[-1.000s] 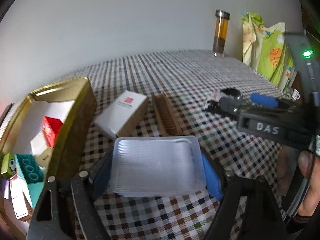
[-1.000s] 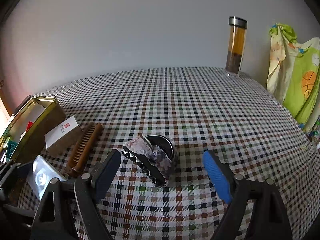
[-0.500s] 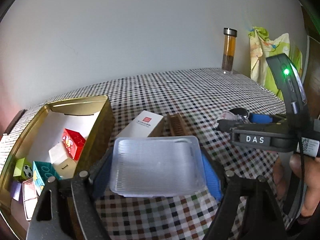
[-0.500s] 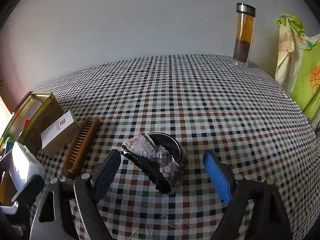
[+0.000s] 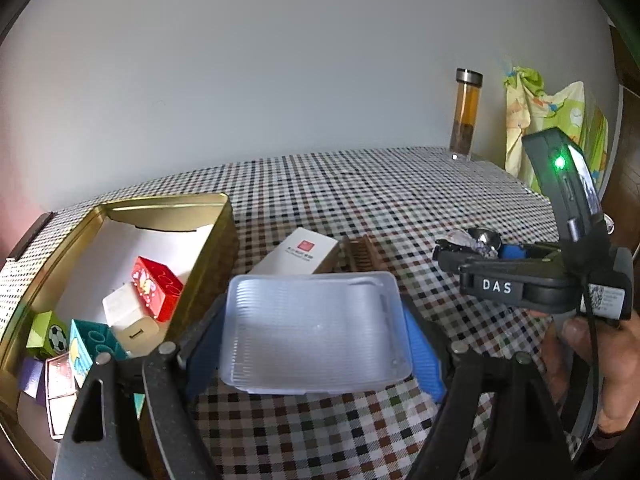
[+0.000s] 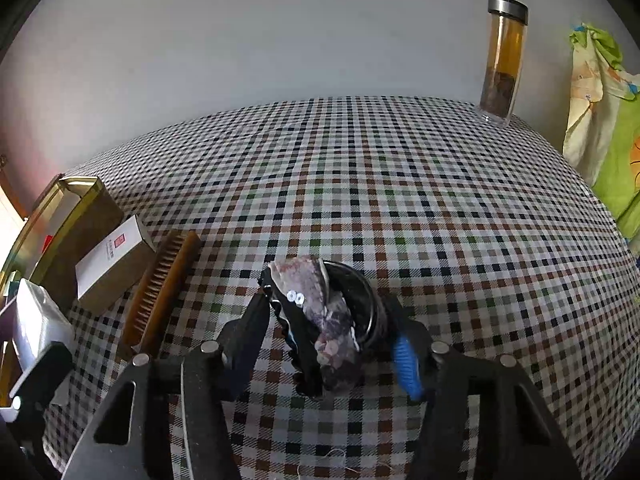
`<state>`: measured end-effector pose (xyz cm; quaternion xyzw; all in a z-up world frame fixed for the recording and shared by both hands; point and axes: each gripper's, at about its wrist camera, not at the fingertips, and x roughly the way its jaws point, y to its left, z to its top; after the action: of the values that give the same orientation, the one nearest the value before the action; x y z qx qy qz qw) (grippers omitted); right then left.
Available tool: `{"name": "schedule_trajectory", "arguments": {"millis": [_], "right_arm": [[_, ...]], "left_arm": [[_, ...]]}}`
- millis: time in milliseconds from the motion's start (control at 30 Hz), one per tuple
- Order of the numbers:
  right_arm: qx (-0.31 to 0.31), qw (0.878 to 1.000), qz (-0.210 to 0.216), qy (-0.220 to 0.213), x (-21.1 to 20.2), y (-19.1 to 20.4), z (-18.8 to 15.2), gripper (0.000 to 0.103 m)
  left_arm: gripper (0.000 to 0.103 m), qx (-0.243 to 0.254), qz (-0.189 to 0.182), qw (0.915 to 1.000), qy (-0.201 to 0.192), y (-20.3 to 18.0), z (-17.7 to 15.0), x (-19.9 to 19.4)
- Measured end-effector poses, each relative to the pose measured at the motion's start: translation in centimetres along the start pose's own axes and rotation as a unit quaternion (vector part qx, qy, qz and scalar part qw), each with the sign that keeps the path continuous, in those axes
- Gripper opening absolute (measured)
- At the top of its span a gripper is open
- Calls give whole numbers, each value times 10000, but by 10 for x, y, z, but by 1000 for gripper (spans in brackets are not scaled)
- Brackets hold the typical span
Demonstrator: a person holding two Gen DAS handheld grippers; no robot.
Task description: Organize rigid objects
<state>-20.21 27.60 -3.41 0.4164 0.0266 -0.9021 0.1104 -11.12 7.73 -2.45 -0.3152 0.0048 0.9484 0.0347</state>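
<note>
My left gripper (image 5: 314, 334) is shut on a clear ribbed plastic box (image 5: 316, 312), held above the checked tablecloth beside the open gold tin (image 5: 222, 240). The tin holds a red box (image 5: 158, 286), a white cube and several small blocks. In the right wrist view, a mottled purple-and-black hair clip (image 6: 320, 320) leans on a round dark tin (image 6: 360, 296). My right gripper (image 6: 326, 340) straddles both. Its jaws are closing, with the left finger against the clip and the blue pad (image 6: 404, 360) against the round tin.
A white carton (image 6: 112, 256) and a wooden comb (image 6: 160, 284) lie between the gold tin and the clip. A tall glass bottle (image 6: 502, 60) stands at the table's far right corner, next to a green patterned cloth (image 6: 612, 140). A hand (image 5: 600, 360) holds the right gripper.
The right jaws have narrowed from wide apart to both sides of the clip and round tin. The left view has tilted up, showing more of the gold tin.
</note>
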Motion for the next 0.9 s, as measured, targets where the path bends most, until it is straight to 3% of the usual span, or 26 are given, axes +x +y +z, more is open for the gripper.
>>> {"name": "schedule_trajectory", "arguments": {"millis": [900], "right_arm": [[-95,9983,149,-557,-16,1,-7,55]], "left_arm": [[81,-234,317,9986,-349,7,-1,-11]]}}
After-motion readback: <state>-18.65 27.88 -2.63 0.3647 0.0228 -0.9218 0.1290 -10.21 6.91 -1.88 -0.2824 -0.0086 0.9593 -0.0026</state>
